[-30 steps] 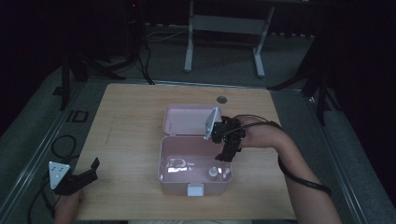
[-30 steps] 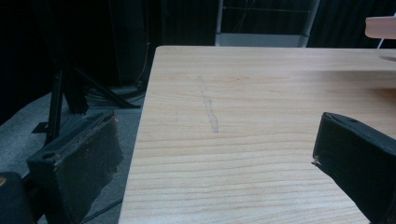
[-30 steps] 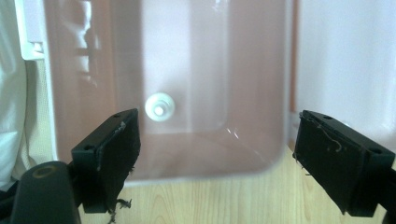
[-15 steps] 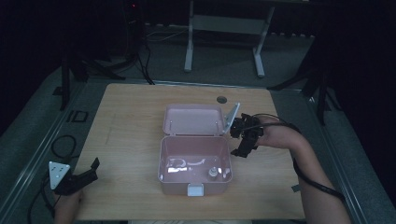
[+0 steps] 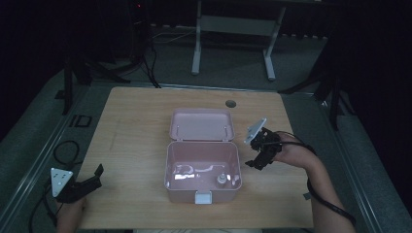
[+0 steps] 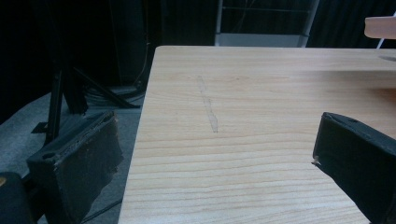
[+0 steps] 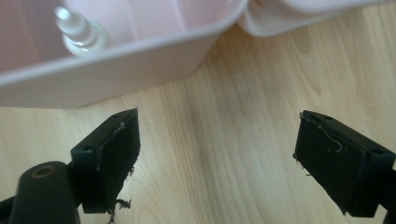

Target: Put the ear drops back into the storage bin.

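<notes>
High view: the pink box [image 5: 203, 167] sits open in the middle of the surface [image 5: 131, 141], its lid [image 5: 201, 124] laid flat behind it so things can go in. A small bottle [image 5: 221, 179] stands inside, near the right front corner. The right tool [image 5: 261, 156] hangs just beside the box's right wall, jaws wide and empty. A second ago it was over the box by the bottle; now it has pulled back to the right, so the bottle looks dropped off. The left tool [image 5: 90, 182] rests at the near left edge, jaws wide and holding nothing, waiting. It has not moved.
</notes>
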Action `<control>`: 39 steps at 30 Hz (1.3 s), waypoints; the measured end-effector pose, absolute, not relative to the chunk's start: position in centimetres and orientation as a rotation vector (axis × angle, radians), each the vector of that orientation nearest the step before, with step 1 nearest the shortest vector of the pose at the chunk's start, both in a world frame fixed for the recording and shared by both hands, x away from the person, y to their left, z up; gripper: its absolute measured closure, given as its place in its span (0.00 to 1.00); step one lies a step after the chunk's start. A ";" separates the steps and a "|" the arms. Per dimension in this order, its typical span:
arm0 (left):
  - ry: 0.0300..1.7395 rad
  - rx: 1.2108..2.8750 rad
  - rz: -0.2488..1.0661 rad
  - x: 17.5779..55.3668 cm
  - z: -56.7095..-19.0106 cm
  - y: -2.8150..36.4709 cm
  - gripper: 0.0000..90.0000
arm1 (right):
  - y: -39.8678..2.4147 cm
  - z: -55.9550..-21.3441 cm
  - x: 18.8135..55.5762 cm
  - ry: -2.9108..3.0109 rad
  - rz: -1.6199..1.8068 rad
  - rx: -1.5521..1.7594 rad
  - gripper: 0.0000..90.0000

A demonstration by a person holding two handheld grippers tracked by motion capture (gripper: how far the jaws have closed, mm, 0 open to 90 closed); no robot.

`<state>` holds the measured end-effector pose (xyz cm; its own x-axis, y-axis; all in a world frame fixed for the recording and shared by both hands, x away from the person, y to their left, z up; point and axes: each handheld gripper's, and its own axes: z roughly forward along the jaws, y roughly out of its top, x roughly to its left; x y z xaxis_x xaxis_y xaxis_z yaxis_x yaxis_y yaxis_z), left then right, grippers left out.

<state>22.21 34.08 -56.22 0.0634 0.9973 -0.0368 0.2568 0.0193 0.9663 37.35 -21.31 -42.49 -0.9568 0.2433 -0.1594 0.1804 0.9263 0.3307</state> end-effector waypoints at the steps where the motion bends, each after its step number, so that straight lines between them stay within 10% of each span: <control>1: 1.357 1.406 1.004 22.2 -56.2 34.1 0.02 | -21.7 -43.2 37.4 2.885 0.476 0.345 0.15; 18: 1.358 1.402 1.001 22.2 -56.2 34.1 0.02 | -24.6 -52.1 37.8 2.694 0.661 0.618 0.15; 39: 1.359 1.402 1.001 22.2 -56.2 34.1 0.02 | -28.3 -55.2 36.7 2.227 0.972 0.964 0.15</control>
<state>22.21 34.10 -56.22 0.0626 0.9972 -0.0408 0.2566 0.0234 0.9662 36.73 -28.32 -55.25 -0.6104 0.7729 -0.1731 0.3987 0.4887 0.7761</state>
